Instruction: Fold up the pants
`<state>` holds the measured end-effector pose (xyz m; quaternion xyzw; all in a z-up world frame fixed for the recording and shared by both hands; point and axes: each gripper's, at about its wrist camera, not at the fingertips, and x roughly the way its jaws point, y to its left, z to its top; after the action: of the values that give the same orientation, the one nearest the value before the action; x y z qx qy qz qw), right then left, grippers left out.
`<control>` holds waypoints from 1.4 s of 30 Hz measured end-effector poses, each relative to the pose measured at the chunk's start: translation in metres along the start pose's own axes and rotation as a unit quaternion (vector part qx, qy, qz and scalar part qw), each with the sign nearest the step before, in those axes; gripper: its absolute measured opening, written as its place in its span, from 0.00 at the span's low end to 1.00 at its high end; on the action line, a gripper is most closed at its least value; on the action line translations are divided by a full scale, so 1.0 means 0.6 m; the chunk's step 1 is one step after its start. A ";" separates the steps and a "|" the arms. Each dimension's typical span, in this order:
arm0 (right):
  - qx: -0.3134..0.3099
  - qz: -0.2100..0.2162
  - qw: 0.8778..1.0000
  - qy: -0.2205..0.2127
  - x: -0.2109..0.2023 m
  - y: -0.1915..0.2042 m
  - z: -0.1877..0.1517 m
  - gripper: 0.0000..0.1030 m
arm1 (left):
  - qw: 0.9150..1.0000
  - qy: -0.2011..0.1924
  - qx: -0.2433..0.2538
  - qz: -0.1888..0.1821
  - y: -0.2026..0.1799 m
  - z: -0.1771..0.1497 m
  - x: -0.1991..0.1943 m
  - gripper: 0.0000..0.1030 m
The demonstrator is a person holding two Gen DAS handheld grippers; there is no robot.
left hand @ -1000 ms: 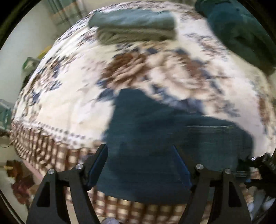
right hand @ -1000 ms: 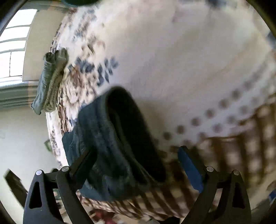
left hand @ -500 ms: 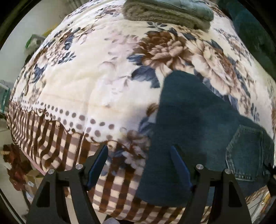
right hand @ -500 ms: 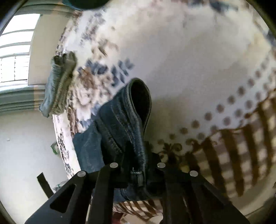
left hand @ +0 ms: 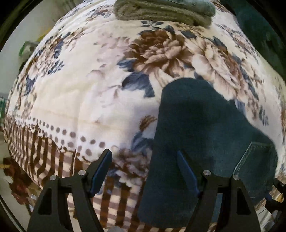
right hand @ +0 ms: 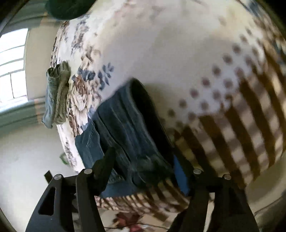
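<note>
**Folded jeans at the blanket's edge, both grippers spread**

The dark blue denim pants lay folded on the cream fleece blanket with brown and blue flowers, near its brown checked border where the cloth dropped over the edge of the bed. A stitched back pocket faced up at the right end of the bundle. The left gripper hovered over that edge with its two blue-padded fingers spread wide and nothing between them; the left finger stood over the checked border, the right finger over the denim. Whether the pads touched the fabric could not be told.

In the right wrist view, which was blurred, the pants showed as a thick stack of layers with the rounded fold uppermost. The right gripper had its fingers wide apart on either side of the near end of the stack, not clamped on it; contact with the denim could not be made out.

At the far side of the blanket rested a folded pile of grey-green and olive garments, well apart from the pants, also seen by the right wrist camera. A dark green cloth lay at the far right corner. A bright window showed behind the bed.
</note>
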<state>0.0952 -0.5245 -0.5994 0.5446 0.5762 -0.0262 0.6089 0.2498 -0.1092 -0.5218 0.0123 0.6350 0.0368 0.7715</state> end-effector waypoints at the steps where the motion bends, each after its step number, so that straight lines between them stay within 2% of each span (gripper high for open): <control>1: 0.008 -0.005 1.000 0.003 0.008 -0.008 -0.004 0.64 | 1.000 -0.001 0.007 0.005 -0.006 -0.004 0.000 0.71; 5: 0.041 0.000 0.999 -0.003 0.039 -0.028 -0.013 0.69 | 1.000 -0.005 0.026 0.018 -0.021 -0.017 0.000 0.71; 8: 0.039 -0.037 0.999 -0.006 0.044 -0.030 -0.013 0.69 | 0.999 -0.007 0.026 0.018 -0.024 -0.020 0.000 0.71; 12: 0.019 -0.050 0.998 -0.034 0.040 -0.015 -0.030 0.69 | 1.000 -0.002 0.022 0.012 -0.024 -0.020 0.005 0.71; 13: 0.009 -0.043 0.998 -0.040 0.041 -0.010 -0.036 0.70 | 1.000 -0.002 0.020 0.010 -0.024 -0.020 0.006 0.71; 16: 0.004 -0.008 0.999 -0.039 0.057 -0.007 -0.047 0.84 | 1.000 0.001 0.017 0.005 -0.022 -0.019 0.007 0.71; 18: 0.031 0.025 0.999 -0.010 0.090 -0.024 -0.045 0.86 | 1.000 0.002 0.017 0.002 -0.021 -0.019 0.009 0.71; 20: 0.056 0.039 0.998 -0.011 0.097 -0.038 -0.045 0.86 | 1.000 0.001 0.020 0.000 -0.021 -0.020 0.010 0.71; 21: 0.060 0.040 0.997 -0.025 0.096 -0.035 -0.042 0.84 | 1.000 0.002 0.020 -0.002 -0.020 -0.020 0.010 0.71; 23: 0.054 0.026 0.997 -0.051 0.087 -0.017 -0.045 0.51 | 1.000 0.005 0.017 -0.008 -0.018 -0.021 0.010 0.71; 25: 0.042 0.014 0.997 -0.071 0.070 0.005 -0.056 0.36 | 1.000 0.012 0.012 -0.017 -0.014 -0.019 0.009 0.71; 27: -0.003 -0.013 0.995 -0.096 0.036 0.036 -0.075 0.29 | 0.999 0.020 0.000 -0.031 -0.004 -0.011 0.005 0.71; 29: -0.033 -0.049 0.993 -0.101 0.021 0.038 -0.083 0.28 | 0.999 0.020 -0.015 -0.043 0.009 0.003 0.000 0.71; 31: -0.013 -0.045 0.997 -0.069 0.041 0.014 -0.077 0.31 | 0.998 0.022 -0.026 -0.057 0.018 0.024 0.000 0.71; 33: 0.016 -0.020 0.999 -0.034 0.047 -0.012 -0.060 0.42 | 0.997 0.029 -0.027 -0.069 0.020 0.051 0.008 0.71; 35: 0.018 -0.016 0.999 -0.022 0.033 -0.014 -0.049 0.52 | 0.996 0.030 -0.021 -0.081 0.016 0.081 0.017 0.71; 37: -0.009 -0.034 0.999 -0.028 0.001 -0.002 -0.041 0.59 | 0.996 0.027 -0.007 -0.081 0.009 0.111 0.028 0.71; 39: -0.046 -0.059 0.995 -0.059 -0.032 0.021 -0.029 0.63 | 0.995 0.028 0.012 -0.091 -0.005 0.138 0.041 0.71; 42: -0.084 -0.058 0.993 -0.058 -0.046 0.038 0.007 0.69 | 0.991 0.054 0.024 -0.120 -0.026 0.165 0.075 0.71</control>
<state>0.1038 -0.5348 -0.5661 0.4553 0.5702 -0.0447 0.6823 0.3559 -0.1186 -0.5475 -0.0476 0.6736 -0.0701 0.7342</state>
